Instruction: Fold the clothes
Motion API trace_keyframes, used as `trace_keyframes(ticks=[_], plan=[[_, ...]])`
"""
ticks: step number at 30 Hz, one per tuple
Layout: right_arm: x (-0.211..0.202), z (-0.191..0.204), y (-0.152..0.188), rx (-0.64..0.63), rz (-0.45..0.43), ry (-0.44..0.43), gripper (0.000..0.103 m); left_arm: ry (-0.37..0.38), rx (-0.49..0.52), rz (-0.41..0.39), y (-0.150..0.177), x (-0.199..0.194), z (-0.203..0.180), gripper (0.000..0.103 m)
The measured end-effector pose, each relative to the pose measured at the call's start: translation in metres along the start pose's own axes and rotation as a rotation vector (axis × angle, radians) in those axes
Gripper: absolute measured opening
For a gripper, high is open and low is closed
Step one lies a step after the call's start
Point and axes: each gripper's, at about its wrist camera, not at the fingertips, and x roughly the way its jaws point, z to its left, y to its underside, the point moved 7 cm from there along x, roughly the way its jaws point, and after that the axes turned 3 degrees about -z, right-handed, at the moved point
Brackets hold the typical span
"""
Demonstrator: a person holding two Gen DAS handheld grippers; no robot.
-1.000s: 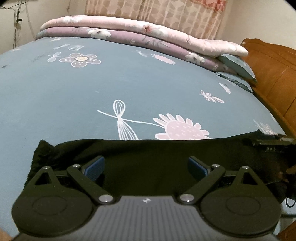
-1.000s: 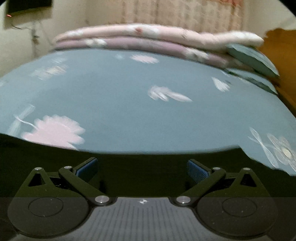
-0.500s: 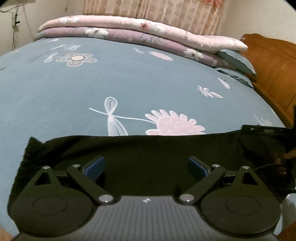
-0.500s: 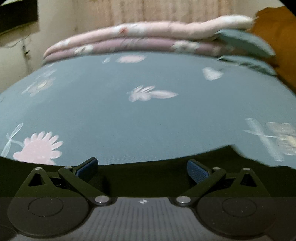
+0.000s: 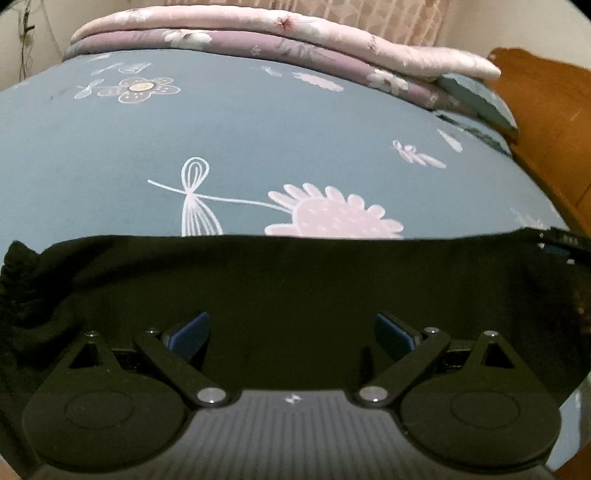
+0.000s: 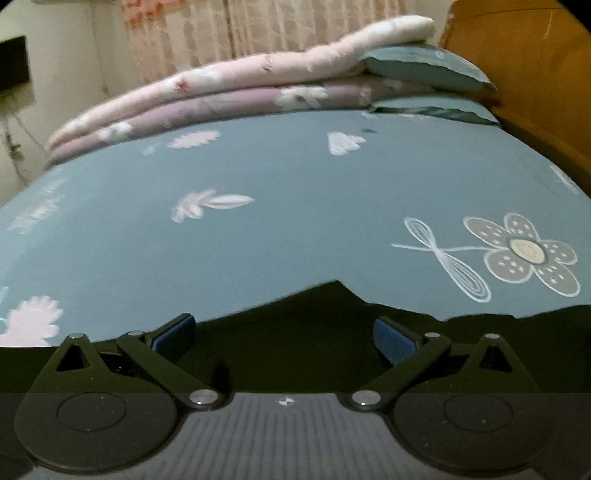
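Observation:
A black garment [image 5: 295, 277] lies flat on the near part of a blue flowered bed sheet [image 5: 258, 140]. Its far edge runs straight across the left wrist view, with a crumpled end at the left. My left gripper [image 5: 291, 332] is open and empty, low over the black cloth. In the right wrist view the same garment [image 6: 314, 314] shows a peaked far edge. My right gripper [image 6: 284, 334] is open and empty, just above that cloth.
Folded pink and purple quilts [image 5: 295, 40] and teal pillows [image 6: 424, 66] are stacked at the far end of the bed. A wooden headboard [image 5: 546, 122] stands on the right. Curtains [image 6: 277, 26] hang behind.
Both grippers have stayed open. The left view has shifted a little over the cloth. The right gripper has swung right; the garment's far edge now shows a peak.

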Motion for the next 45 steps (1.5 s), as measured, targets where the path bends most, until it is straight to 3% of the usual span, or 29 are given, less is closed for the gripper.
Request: trace_keyframes(ticks=[6, 9, 14, 21, 26, 32, 35, 42, 45], plan=[[0.037, 0.01, 0.003, -0.079, 0.083, 0.033, 0.103, 0.006, 0.033, 0.011, -0.005, 0.002, -0.017, 0.096], [0.029, 0.017, -0.005, -0.072, 0.112, -0.002, 0.103, 0.01, 0.064, 0.021, -0.008, 0.0, -0.026, 0.096], [0.007, 0.021, -0.008, -0.126, 0.171, 0.055, 0.103, 0.023, 0.089, 0.007, -0.026, -0.004, -0.042, 0.096], [-0.021, 0.018, -0.01, -0.12, 0.197, 0.054, 0.103, 0.066, 0.147, -0.007, -0.047, -0.01, -0.074, 0.096], [-0.034, 0.011, 0.002, -0.122, 0.218, 0.066, 0.103, 0.095, 0.2, 0.037, -0.039, -0.003, -0.097, 0.097], [-0.021, 0.005, 0.045, -0.117, 0.324, 0.042, 0.103, 0.106, 0.248, 0.118, -0.011, 0.021, -0.113, 0.097], [-0.02, 0.012, 0.054, -0.203, 0.285, 0.055, 0.103, 0.102, 0.243, 0.134, 0.0, 0.033, -0.112, 0.097], [-0.021, 0.01, 0.06, -0.193, 0.217, 0.041, 0.103, 0.085, 0.174, 0.151, 0.012, 0.046, -0.104, 0.102], [-0.021, 0.01, 0.061, -0.195, 0.2, 0.048, 0.103, 0.064, 0.191, 0.151, 0.013, 0.047, -0.105, 0.102]])
